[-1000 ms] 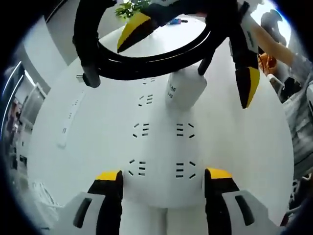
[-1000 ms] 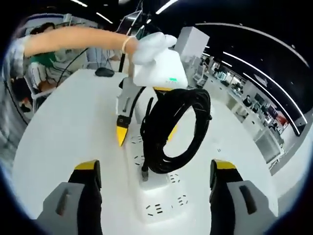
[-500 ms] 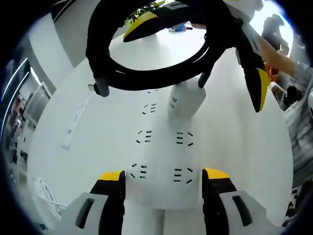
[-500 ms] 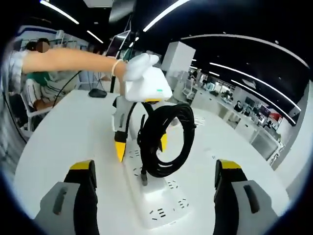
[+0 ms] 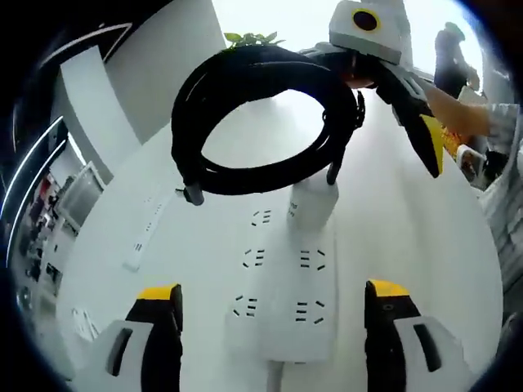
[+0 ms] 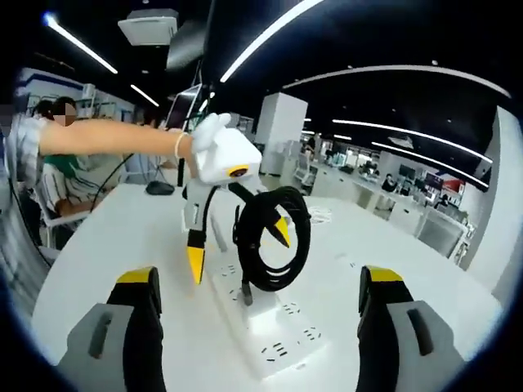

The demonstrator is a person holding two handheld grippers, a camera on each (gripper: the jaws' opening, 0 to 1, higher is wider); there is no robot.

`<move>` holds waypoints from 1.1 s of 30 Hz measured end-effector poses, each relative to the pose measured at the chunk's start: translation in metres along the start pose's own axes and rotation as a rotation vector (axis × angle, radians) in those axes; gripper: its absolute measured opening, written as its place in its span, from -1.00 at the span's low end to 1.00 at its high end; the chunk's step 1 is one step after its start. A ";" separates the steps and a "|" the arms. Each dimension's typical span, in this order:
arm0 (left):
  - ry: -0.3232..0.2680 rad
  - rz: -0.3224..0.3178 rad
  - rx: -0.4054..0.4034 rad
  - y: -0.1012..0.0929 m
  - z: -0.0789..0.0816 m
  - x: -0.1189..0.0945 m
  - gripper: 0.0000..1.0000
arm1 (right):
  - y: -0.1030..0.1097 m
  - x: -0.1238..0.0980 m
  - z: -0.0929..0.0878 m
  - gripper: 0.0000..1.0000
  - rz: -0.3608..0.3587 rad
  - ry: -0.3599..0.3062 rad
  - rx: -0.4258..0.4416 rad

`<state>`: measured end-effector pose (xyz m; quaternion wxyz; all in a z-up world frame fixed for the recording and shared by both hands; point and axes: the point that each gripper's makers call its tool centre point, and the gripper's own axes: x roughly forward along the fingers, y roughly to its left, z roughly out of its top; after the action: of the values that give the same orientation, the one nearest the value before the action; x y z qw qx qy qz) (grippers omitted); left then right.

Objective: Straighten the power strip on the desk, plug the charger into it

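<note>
The white power strip (image 5: 286, 306) lies flat on the white desk (image 5: 425, 245), straight ahead between the jaws of my open left gripper (image 5: 272, 290). A white charger (image 5: 313, 204) stands plugged into its far end. The charger's black cable coil (image 5: 261, 122) stands upright above it, one loose end hanging. Behind the coil hovers my right gripper (image 5: 355, 86), open, one yellow fingertip (image 5: 431, 145) showing. In the right gripper view my right gripper (image 6: 260, 278) is open and empty over the power strip (image 6: 278, 335). Beyond the coil (image 6: 274, 237), a gloved hand holds the left gripper (image 6: 237, 247).
A second slim white strip (image 5: 143, 241) lies at the desk's left side. A green plant (image 5: 249, 38) stands at the far edge. A black mouse (image 6: 159, 188) sits far left on the desk (image 6: 98, 237). A person's bare arm (image 6: 106, 139) reaches in from the left.
Both views have drawn back and up from the strip. The right gripper's jaws, which straddled the coil, now sit higher behind it. The charger stays in the strip.
</note>
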<state>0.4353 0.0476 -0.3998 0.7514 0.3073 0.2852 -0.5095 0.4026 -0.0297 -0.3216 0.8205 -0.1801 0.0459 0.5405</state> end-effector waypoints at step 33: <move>-0.331 0.591 0.066 0.011 0.033 -0.066 0.99 | -0.019 -0.041 -0.006 0.99 -0.265 -0.007 0.000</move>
<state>0.4281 0.0646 -0.3272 0.8923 0.3139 0.0412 -0.3218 0.4037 -0.0738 -0.3116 0.8849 -0.1825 0.0187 0.4280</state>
